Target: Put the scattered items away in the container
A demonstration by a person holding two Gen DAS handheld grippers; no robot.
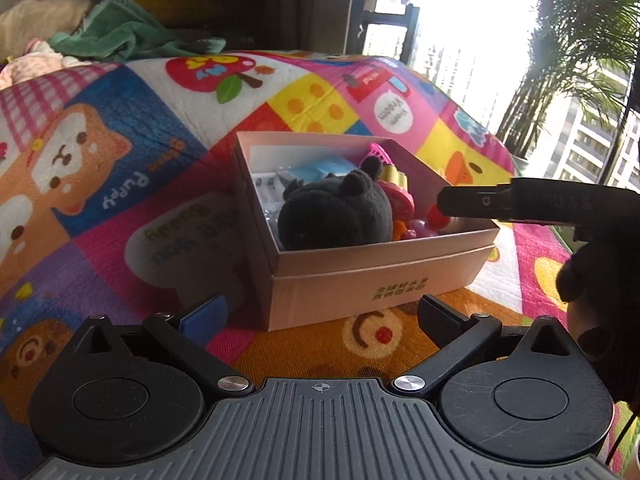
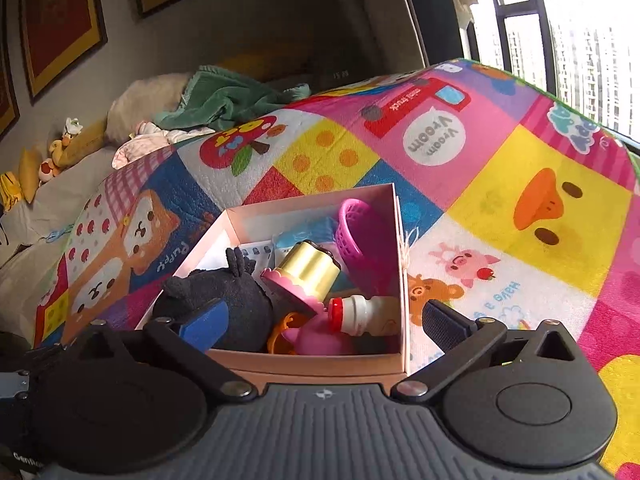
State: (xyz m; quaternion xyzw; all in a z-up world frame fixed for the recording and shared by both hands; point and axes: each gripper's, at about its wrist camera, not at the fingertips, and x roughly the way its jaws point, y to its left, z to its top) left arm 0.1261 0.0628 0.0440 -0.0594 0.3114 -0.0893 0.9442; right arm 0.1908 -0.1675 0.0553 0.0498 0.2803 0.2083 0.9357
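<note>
A pink cardboard box point(image 1: 380, 276) stands on the colourful play mat. In it lie a black plush toy point(image 1: 336, 216), a gold and pink toy point(image 2: 308, 276), a pink basket point(image 2: 356, 232) and a small white bottle with a red cap point(image 2: 368, 314). My left gripper point(image 1: 320, 314) is open and empty, just short of the box's near wall. My right gripper point(image 2: 324, 320) is open wide over the box's near edge, the bottle lying loose below it. In the left wrist view one right finger point(image 1: 472, 200) reaches over the box's right rim.
The play mat point(image 1: 120, 160) covers a raised soft surface. A green towel point(image 1: 120, 36) and pale cushions lie beyond its far edge. Small plush toys point(image 2: 52, 160) sit on a sofa at the far left. Windows and a palm point(image 1: 580, 40) are to the right.
</note>
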